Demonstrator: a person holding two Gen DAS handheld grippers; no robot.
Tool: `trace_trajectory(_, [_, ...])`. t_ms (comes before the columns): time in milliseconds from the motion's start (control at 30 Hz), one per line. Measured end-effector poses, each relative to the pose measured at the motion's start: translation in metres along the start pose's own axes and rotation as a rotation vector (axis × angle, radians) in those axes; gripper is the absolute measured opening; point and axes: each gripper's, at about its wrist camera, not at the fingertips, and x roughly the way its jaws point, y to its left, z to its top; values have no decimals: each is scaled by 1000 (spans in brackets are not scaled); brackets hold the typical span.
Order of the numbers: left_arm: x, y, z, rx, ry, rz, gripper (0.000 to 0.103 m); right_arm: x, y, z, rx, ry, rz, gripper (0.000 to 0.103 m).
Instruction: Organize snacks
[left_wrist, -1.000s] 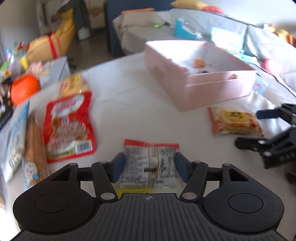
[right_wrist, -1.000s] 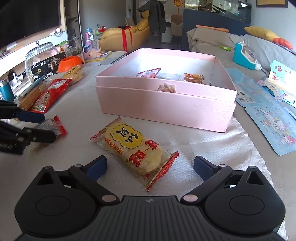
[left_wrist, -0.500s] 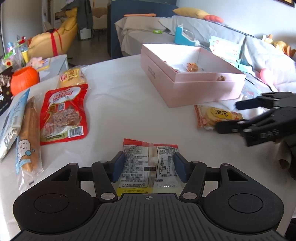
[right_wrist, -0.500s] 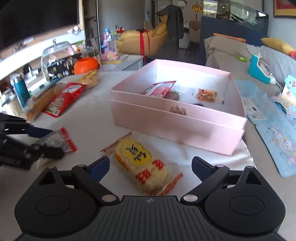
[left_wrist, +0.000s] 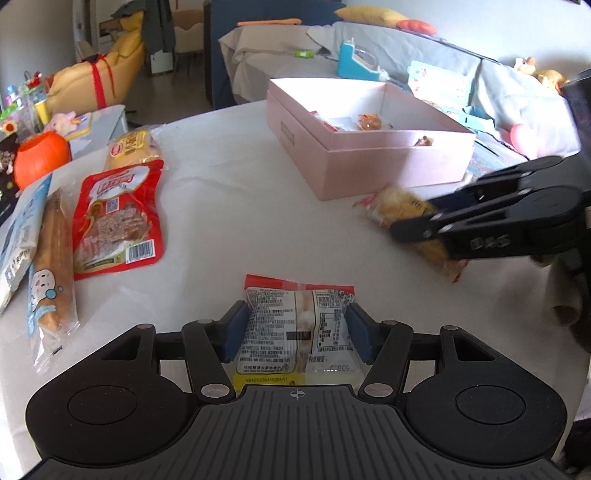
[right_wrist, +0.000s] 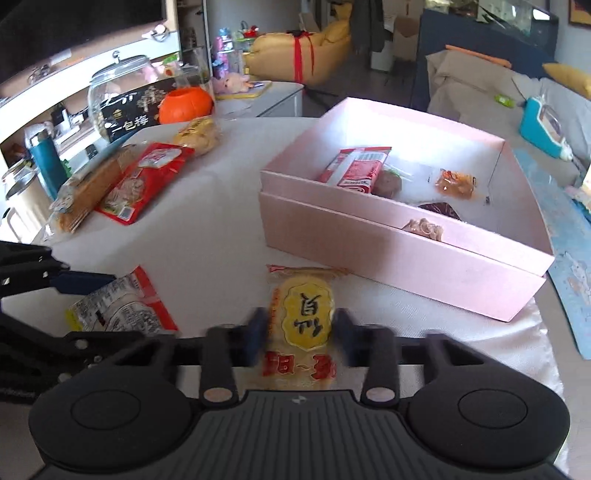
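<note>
An open pink box (right_wrist: 399, 254) is seen on the white-covered table (right_wrist: 221, 229), its tray set into a slightly larger pink base. Inside it, a red and white packet (right_wrist: 356, 171) is propped against the near-left wall, with a dark round snack (right_wrist: 388, 182) just beside it; an orange-brown wrapped snack (right_wrist: 456, 183) lies towards the far right, a dark reddish piece (right_wrist: 441, 211) nearer the front, and a pale brown twisted snack (right_wrist: 424, 228) is tucked against the front wall. The white floor of the box is otherwise left uncovered. The right tongs (right_wrist: 297, 334) have just been closing and are now clamped narrowly on a yellow rice cracker packet (right_wrist: 301, 328), which is held just in front of the box's near corner. The left tongs (left_wrist: 295, 332) are held at a middling width, their blue pads pressed against both sides of a clear packet with a red edge (left_wrist: 299, 328), gripped above the table well short of the box. To the left on the table, a red pouch (left_wrist: 118, 218), a long bread stick in a wrapper (left_wrist: 51, 258) and a yellow bagged snack (left_wrist: 133, 147) are laid out, well apart from the box. A glass jar (right_wrist: 122, 99) is seen on the shelf beyond; its contents cannot be told.
</note>
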Motion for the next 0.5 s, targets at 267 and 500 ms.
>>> trace_trajectory(267, [-25,-15,23,39,-95,-91,56,-59,-23,-12,13,-111,-17,34])
trace_trajectory(500, [-67,-21,151,17,-432,-204,59,-152,-66,73,69,-398,-80,34])
